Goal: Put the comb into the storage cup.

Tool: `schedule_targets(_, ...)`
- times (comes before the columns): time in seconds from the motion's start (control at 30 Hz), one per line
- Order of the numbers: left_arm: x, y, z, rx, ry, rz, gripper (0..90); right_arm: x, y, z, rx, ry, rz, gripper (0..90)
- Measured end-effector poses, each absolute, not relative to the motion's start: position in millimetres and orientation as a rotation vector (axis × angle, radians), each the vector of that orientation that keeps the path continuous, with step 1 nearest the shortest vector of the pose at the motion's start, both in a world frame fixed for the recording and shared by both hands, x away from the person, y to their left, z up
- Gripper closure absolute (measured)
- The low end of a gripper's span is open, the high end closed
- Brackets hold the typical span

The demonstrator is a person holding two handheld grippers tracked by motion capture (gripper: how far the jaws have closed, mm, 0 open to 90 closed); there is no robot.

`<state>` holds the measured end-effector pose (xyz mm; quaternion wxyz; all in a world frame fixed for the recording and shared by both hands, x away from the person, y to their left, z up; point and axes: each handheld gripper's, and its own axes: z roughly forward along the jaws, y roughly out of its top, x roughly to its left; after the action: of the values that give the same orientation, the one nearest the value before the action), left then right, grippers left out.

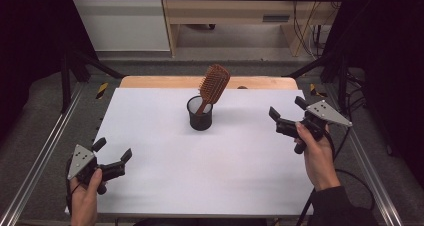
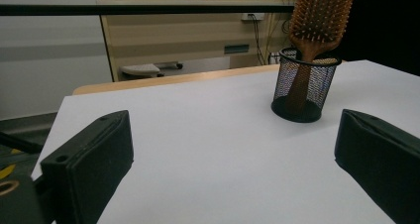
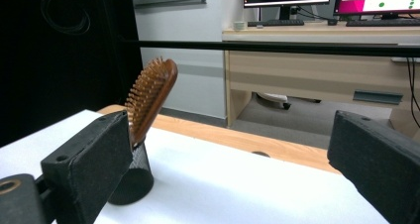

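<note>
A white table [image 1: 210,171] is seen from above, with a person's two hands coming in from the near edge, each holding a two-jaw gripper. Toward the far edge, about midway between the left and right sides, stands a black mesh cup [image 1: 200,114]. A wooden hairbrush [image 1: 213,85] stands in it handle down, its bristled head leaning up and to the right above the rim. The left gripper [image 1: 113,154] hovers near the near-left corner, jaws spread wide with nothing between them; its own view shows the cup [image 2: 304,87] and brush [image 2: 317,21] well ahead of it. The right gripper [image 1: 286,112] is raised near the right edge, level with the cup but well apart from it, jaws likewise wide and empty. Judging from this, the brush sits settled in the cup and neither gripper touches it, so either the placing is finished or a pick-up has not yet begun.
</note>
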<state>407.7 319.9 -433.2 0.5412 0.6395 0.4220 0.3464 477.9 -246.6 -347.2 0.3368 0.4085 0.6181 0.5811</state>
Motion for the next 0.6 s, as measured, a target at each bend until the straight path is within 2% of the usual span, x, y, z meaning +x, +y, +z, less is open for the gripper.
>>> schedule_targets(0.37, 397.4, 327.7, -433.4, 1.497, 0.998, 0.800, 2.2, 460.7, -267.6, -371.4, 1.102, 1.567, 1.515, 3.2)
schedule_targets(0.6, 398.1, 326.0, -434.3, 1.502, 0.986, 0.845, 2.5, 453.2, -276.5, -392.9, 1.128, 1.535, 1.501, 4.1)
